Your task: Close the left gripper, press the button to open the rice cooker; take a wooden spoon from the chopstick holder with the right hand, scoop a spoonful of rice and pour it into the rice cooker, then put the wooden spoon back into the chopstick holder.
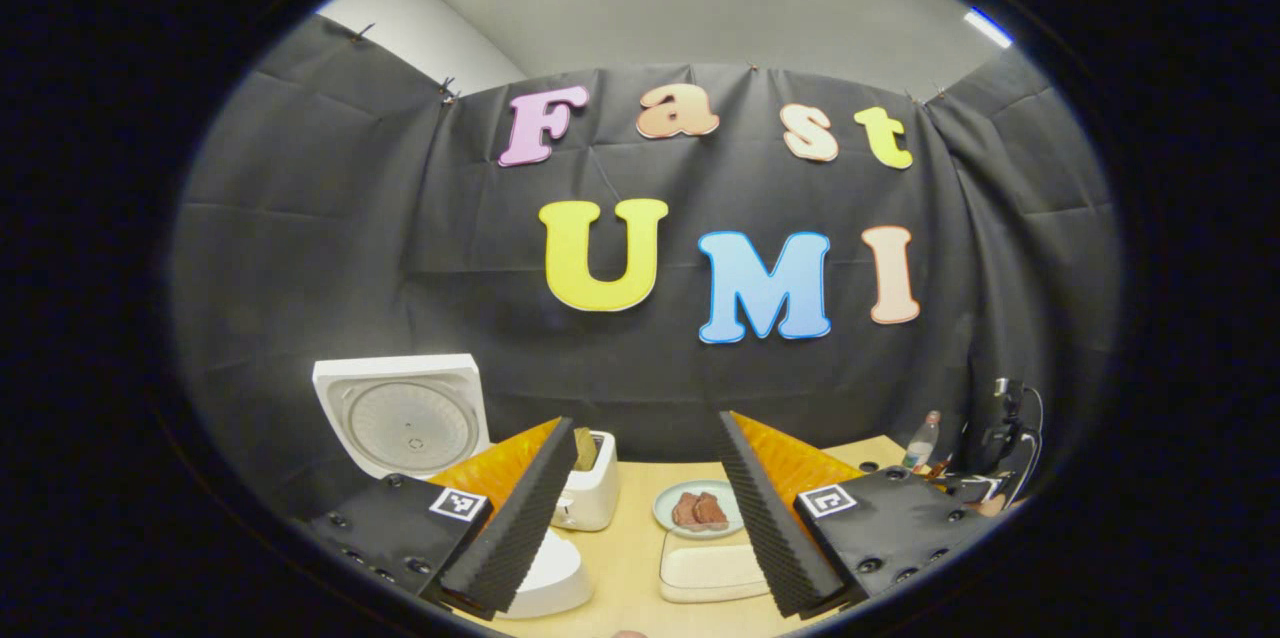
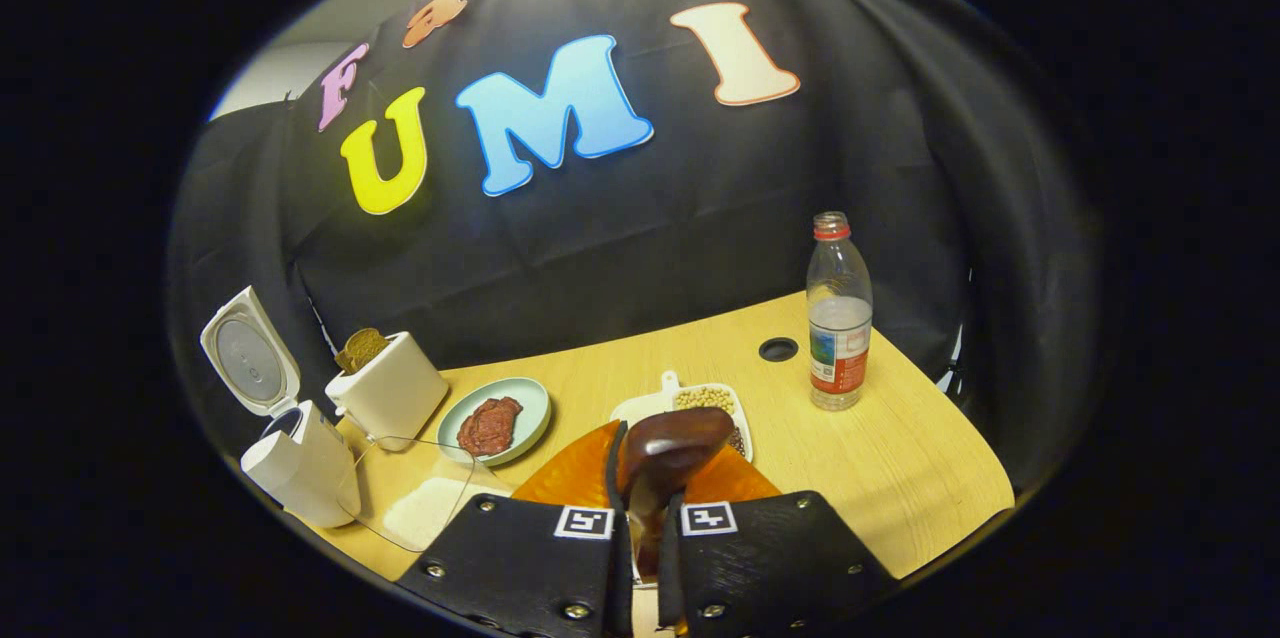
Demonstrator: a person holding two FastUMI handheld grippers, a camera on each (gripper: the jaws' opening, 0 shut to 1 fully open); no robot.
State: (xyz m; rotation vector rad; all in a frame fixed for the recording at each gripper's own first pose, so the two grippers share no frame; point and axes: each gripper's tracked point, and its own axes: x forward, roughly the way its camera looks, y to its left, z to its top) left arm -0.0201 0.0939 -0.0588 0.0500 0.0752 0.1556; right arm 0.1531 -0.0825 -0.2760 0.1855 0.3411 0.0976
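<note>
Spoon (image 2: 665,453) clamped in right tool (image 2: 645,528), bowl forward; left tool (image 1: 640,518) gapes empty. Cooker (image 2: 290,458) open at nine o'clock; tilting could spill rice.

black hand-held gripper (image 1: 640,518), screws, sq. markers

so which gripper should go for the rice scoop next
Right. The right gripper is shut on the wooden spoon, and the clear rice container sits just ahead of it. The left gripper is open and holds nothing; the rice cooker lid is up.
</note>
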